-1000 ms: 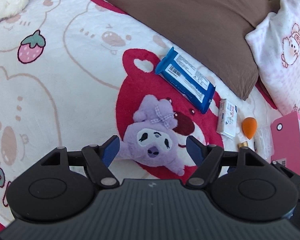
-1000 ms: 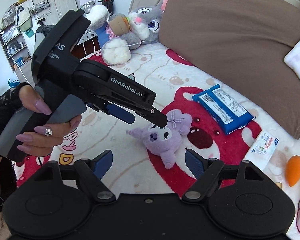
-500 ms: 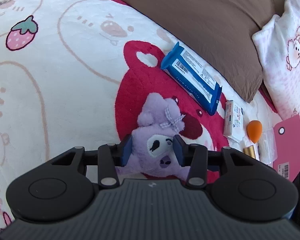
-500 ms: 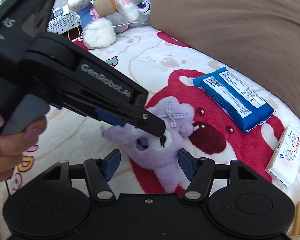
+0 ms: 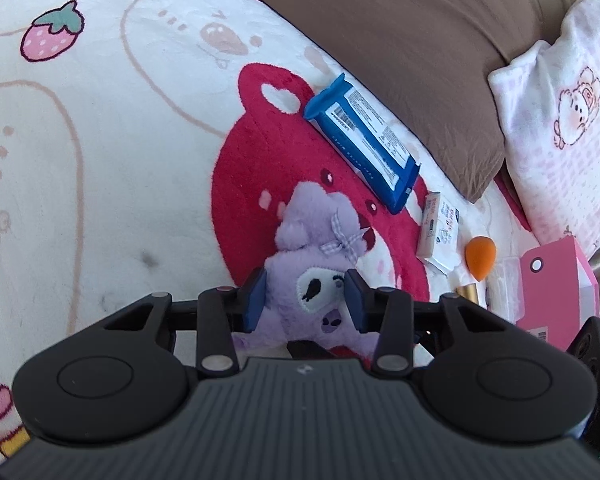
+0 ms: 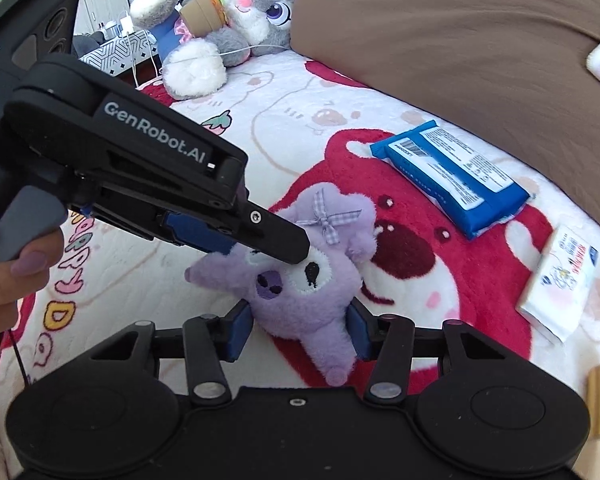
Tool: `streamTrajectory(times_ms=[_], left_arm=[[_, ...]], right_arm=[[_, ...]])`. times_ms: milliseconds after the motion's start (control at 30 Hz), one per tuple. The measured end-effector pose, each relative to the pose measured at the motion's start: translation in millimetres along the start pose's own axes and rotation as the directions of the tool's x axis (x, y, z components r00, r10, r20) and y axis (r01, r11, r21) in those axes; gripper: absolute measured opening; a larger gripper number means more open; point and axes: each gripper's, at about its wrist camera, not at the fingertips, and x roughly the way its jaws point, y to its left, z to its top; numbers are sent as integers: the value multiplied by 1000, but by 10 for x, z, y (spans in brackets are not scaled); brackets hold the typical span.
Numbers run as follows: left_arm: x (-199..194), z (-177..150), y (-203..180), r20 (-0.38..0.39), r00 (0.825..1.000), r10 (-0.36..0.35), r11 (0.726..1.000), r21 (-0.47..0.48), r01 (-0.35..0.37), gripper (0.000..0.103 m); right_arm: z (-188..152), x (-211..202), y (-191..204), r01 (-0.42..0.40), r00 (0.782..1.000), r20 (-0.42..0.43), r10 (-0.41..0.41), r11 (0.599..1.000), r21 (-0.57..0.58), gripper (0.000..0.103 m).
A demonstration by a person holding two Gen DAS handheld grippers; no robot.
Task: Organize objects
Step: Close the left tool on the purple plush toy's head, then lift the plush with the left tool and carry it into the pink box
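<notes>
Both jaws just closed, squeezing the purple plush (image 5: pixel 320 280); left gripper (image 5: pixel 305 294), right gripper (image 6: pixel 298 330).

I find the plush toy (image 5: pixel 320 280) on the blanket (image 5: pixel 120 184). Behind the toy lies the wipes pack (image 5: pixel 364 140); to the toy's right, the tissue packet (image 5: pixel 438 232), then the sponge (image 5: pixel 480 252). Beyond the pack, the cushion (image 5: pixel 400 28).

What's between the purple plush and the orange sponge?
The small white packet lies between the purple plush and the orange sponge, on the blanket; left wrist view.
</notes>
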Motion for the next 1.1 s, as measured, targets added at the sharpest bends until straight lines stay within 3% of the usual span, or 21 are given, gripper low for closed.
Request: streamTrajectory(times_ms=[200,433,800,967,1100], left_arm=[[-180,-182,-389,-8,999,-33,997,69,34,40],[-642,-467,-1132,59,994,-91,972,224,75,39],[-920,-711,-2113,-58,990,-125,938,318,137,40],[-941,-795,-2705,-80,984,-158,904,389,177,40],[-815,-885,-3222,-91,981,-168,869,456,192,40]], right_arm=[[-85,-413,-25,41,999,-7,-41,999,4,55],[-144,-1248,-89,84,995,60,-83,996,-6,55],[-228,-2321,-352,104,994,10,-105,993,51,55],[-295,-2827,-599,172,983,57,-176,982,76,55],[-369,-3141,-834,258,961,78,-265,962,93,55]])
